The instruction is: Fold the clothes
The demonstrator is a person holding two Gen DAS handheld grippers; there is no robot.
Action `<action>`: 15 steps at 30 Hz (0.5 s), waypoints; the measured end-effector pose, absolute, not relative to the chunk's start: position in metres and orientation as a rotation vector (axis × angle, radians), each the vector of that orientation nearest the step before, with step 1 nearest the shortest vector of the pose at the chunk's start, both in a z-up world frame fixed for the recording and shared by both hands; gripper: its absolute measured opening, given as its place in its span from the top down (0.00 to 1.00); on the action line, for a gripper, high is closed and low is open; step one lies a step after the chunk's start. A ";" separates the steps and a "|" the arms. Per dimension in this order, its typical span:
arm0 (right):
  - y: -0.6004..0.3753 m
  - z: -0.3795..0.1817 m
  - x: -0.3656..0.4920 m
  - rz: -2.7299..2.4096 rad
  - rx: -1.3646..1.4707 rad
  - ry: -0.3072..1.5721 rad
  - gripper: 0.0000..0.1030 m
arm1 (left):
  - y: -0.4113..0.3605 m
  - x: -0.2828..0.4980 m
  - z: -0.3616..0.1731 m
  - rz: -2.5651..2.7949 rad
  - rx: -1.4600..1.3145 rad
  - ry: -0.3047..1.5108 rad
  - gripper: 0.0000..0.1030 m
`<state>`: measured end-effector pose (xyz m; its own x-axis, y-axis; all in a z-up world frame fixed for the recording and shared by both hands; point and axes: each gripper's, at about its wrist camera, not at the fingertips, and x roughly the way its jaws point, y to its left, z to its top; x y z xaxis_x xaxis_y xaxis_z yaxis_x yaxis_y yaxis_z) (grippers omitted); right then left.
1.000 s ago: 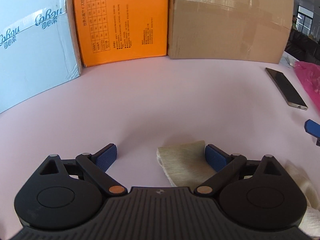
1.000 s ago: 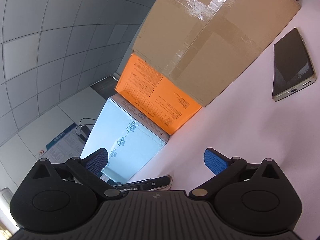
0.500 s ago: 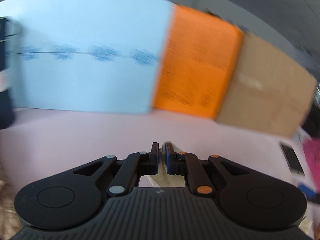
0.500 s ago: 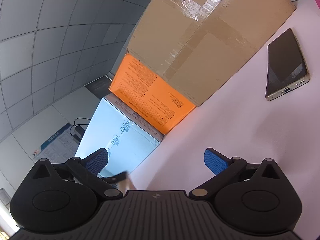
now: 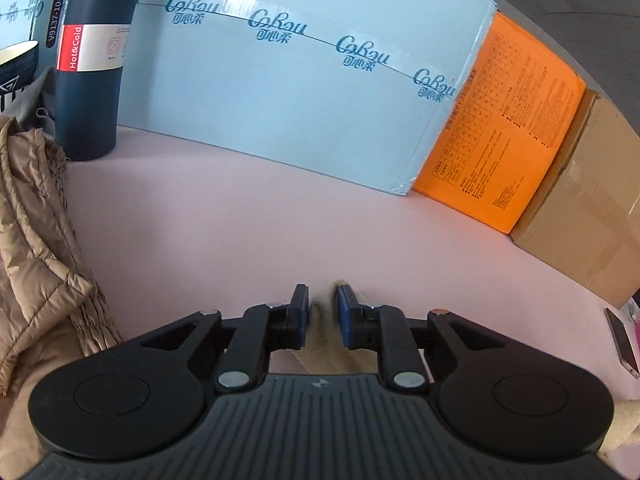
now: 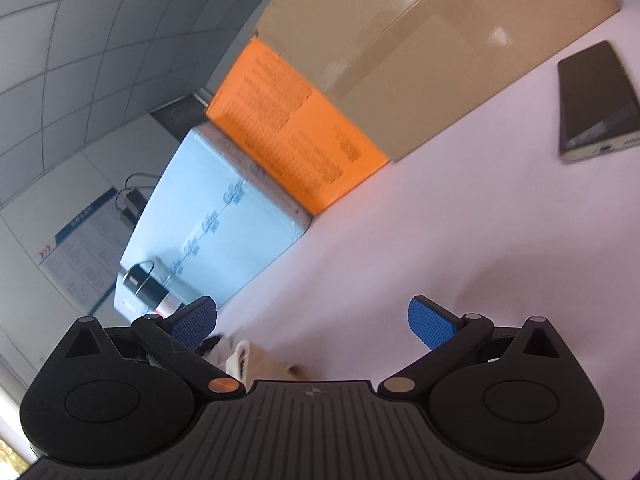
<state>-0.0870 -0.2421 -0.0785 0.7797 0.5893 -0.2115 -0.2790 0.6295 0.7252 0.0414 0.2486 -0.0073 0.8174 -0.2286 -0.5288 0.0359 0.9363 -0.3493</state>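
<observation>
The left gripper has its 2 blue pads drawn in narrow, and a fold of the cream cloth sits between them; the jaws have just been opening a little from a tighter pinch, and whether the pads press the fabric at this instant cannot be told, since a slim gap shows beside each pad. The cloth runs from the pads back under the gripper body, low over the pink table, and a further piece shows at the lower right corner of the left wrist view. To the left lies a tan quilted jacket, bunched at the table's edge, with a dark flask standing upright just behind it — its label reads "Hot&Cold". Along the far side stand 3 boxes side by side: a pale blue box, an orange box and a brown cardboard box. The right gripper has its jaws wide apart with nothing between the pads; it is tilted, so the table slants across its view. A bit of the cream cloth shows just below its left finger — blurred. A phone lies flat on the table near the cardboard box.
</observation>
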 end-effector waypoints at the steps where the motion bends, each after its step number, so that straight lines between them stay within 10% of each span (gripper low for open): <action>1: -0.239 -0.078 -0.088 0.538 0.758 0.478 0.00 | 0.250 0.042 -0.008 -0.150 -0.344 0.600 0.80; 15: -0.177 -0.060 -0.090 0.473 0.907 0.715 0.00 | 0.249 0.036 -0.004 -0.174 -0.334 0.582 0.52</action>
<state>-0.0905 -0.1772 -0.0597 0.6779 0.6439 -0.3548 -0.0758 0.5413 0.8374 0.0363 0.2493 -0.0044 0.8227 -0.2536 -0.5088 0.0670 0.9320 -0.3562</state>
